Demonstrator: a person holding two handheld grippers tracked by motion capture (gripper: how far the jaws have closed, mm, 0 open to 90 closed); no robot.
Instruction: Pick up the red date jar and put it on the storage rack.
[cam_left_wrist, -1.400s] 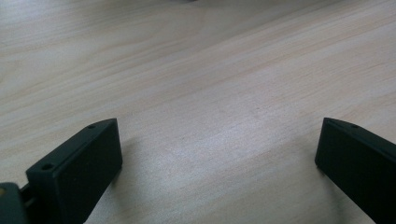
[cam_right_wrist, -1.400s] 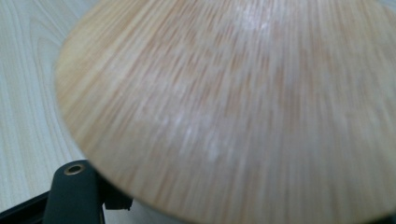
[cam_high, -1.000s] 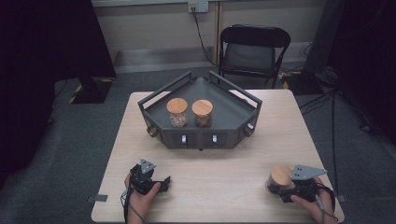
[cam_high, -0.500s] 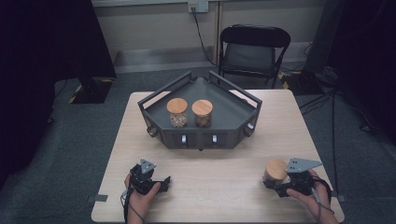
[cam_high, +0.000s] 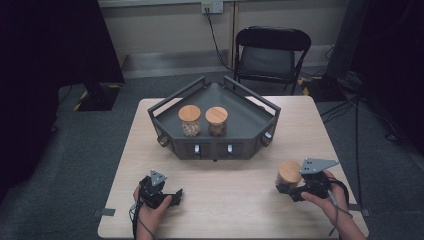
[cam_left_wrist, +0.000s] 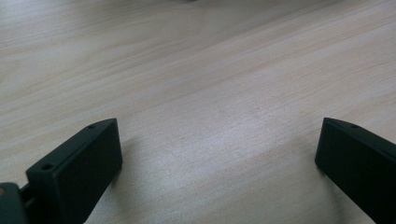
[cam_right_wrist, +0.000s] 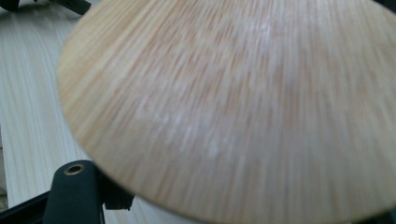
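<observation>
Desk (cam_high: 240, 200), light wood, carries a dark grey angular metal tray (cam_high: 252, 122) at its far centre. 2 glass jars with round bamboo lids stand side by side in the tray: left jar (cam_high: 190, 120), right jar (cam_high: 216, 121). Right gripper (cam_high: 295, 187) at the desk's near right, its fingers pinching a third bamboo-lidded jar (cam_high: 289, 175); its lid (cam_right_wrist: 243, 107) sits close up in the right gripper view. Left gripper (cam_high: 167, 197) rests low over the near-left desk, fingers (cam_left_wrist: 77, 172) spread wide over bare wood. Black folding chair (cam_high: 272, 52) behind the desk.
</observation>
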